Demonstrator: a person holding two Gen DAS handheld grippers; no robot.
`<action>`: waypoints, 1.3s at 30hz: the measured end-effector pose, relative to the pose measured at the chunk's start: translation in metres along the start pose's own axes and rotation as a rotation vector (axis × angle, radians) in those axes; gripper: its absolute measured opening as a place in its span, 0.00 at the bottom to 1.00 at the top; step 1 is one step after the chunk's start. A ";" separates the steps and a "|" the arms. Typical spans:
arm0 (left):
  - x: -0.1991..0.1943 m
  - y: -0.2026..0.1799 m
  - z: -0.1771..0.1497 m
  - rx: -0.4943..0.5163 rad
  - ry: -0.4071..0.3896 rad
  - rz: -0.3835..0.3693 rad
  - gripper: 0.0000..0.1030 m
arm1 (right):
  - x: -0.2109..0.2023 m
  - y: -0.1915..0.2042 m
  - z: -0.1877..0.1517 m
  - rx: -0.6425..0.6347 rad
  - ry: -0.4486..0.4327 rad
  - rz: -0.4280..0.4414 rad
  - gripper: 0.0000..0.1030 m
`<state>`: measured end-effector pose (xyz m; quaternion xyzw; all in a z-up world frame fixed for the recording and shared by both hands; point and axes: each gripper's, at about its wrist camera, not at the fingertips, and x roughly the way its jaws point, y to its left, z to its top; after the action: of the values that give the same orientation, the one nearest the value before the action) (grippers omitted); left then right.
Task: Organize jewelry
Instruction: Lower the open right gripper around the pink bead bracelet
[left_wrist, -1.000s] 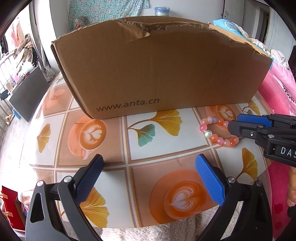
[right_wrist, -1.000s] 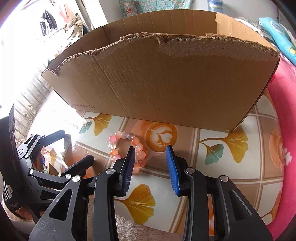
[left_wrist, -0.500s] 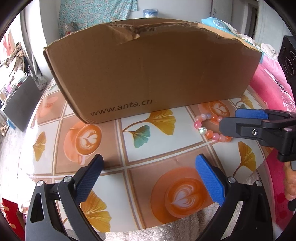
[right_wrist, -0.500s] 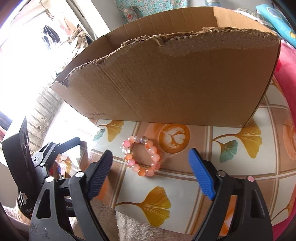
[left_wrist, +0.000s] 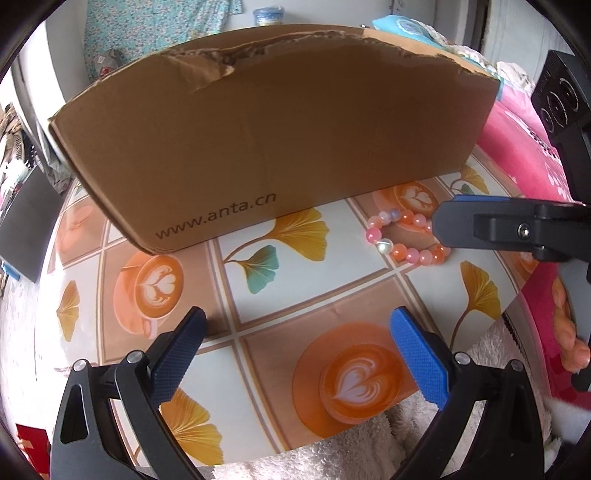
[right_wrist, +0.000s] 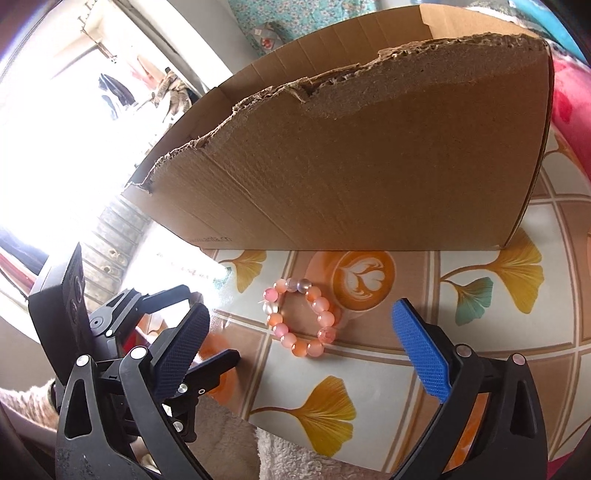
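Observation:
A pink and orange bead bracelet (right_wrist: 299, 317) lies flat on the patterned tabletop just in front of a brown cardboard box (right_wrist: 369, 155). My right gripper (right_wrist: 301, 354) is open and empty, its jaws wide on either side of the bracelet, a little nearer the camera than it. In the left wrist view the bracelet (left_wrist: 402, 240) lies at the right, partly behind a finger (left_wrist: 491, 229) of the right gripper. My left gripper (left_wrist: 299, 354) is open and empty over the table, left of the bracelet. The box (left_wrist: 277, 140) reads www.anta.cn and has a torn top edge.
The tablecloth (left_wrist: 258, 266) shows coffee cups and ginkgo leaves. A white fluffy towel (left_wrist: 369, 443) lies at the table's near edge. A pink blanket (left_wrist: 517, 147) lies to the right of the table. The left gripper's body (right_wrist: 110, 332) stands left of the bracelet.
My right gripper opened from nearly shut to wide open and pulled back a little from the bracelet, which stays on the table. The left gripper stayed open and shifted slightly.

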<state>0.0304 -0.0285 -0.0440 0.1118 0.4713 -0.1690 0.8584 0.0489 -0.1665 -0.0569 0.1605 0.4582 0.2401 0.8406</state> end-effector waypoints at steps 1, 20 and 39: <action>0.000 0.000 0.002 0.005 0.008 -0.003 0.95 | -0.001 -0.001 0.001 -0.006 0.008 0.009 0.92; 0.004 -0.006 0.021 -0.096 0.055 0.058 0.96 | -0.013 -0.026 0.011 0.104 0.015 0.037 0.92; -0.004 -0.018 0.010 -0.083 -0.033 0.002 0.92 | -0.015 -0.022 0.004 0.129 0.001 0.031 0.90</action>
<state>0.0289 -0.0473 -0.0355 0.0735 0.4635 -0.1504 0.8701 0.0507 -0.1932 -0.0553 0.2211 0.4707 0.2231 0.8245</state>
